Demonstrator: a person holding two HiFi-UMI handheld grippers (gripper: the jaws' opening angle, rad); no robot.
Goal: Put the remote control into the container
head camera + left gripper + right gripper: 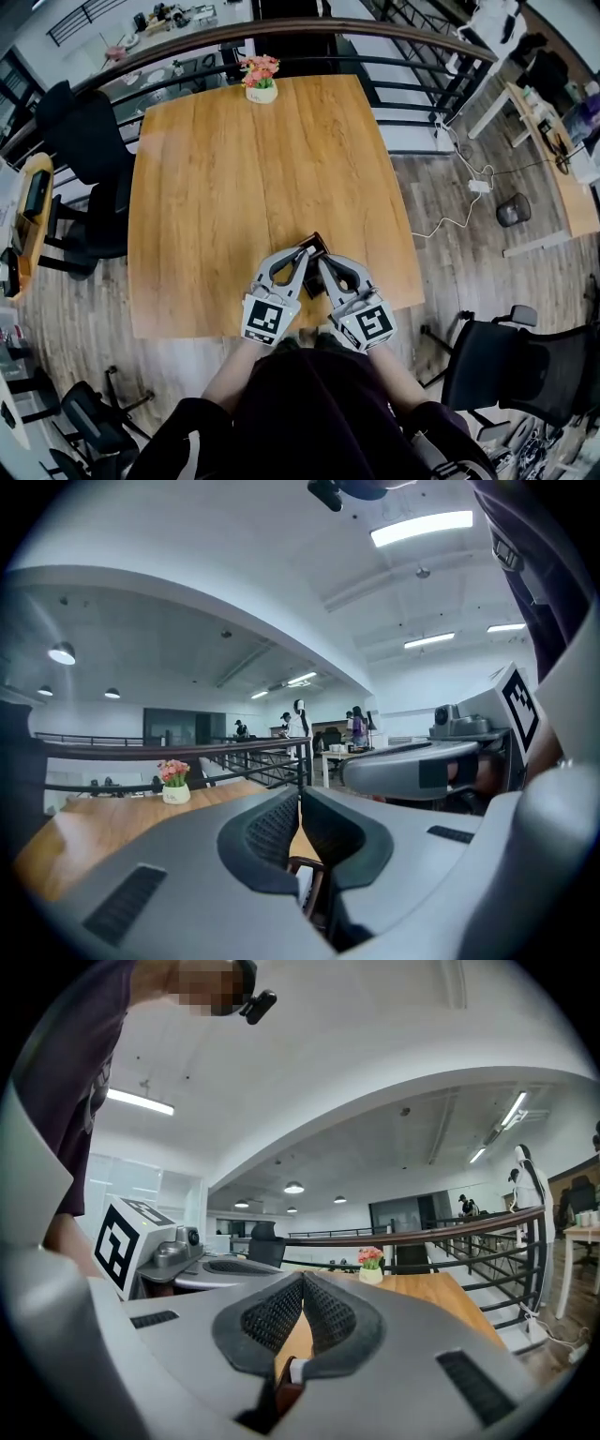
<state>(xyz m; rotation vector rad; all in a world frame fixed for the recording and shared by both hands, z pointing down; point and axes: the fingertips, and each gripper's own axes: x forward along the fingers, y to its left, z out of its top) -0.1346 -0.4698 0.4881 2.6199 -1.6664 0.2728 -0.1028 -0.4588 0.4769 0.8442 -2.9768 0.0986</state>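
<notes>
Both grippers hover side by side over the near edge of the wooden table (pixel 234 187). The left gripper (pixel 305 251) and the right gripper (pixel 322 262) point away from me, tips nearly touching. Between and under their tips sits a small dark brown container (pixel 317 246). In the left gripper view the jaws of the left gripper (pixel 299 803) are shut, and the container's brown rim (pixel 307 866) with something white inside shows below. The right gripper (pixel 303 1290) is shut too, above the same brown rim (pixel 281 1393). No remote control is clearly visible.
A small white pot of pink flowers (pixel 261 81) stands at the table's far edge. A curved railing (pixel 394 33) runs behind it. A black chair (pixel 80 141) is at the table's left and another chair (pixel 506 361) at the near right.
</notes>
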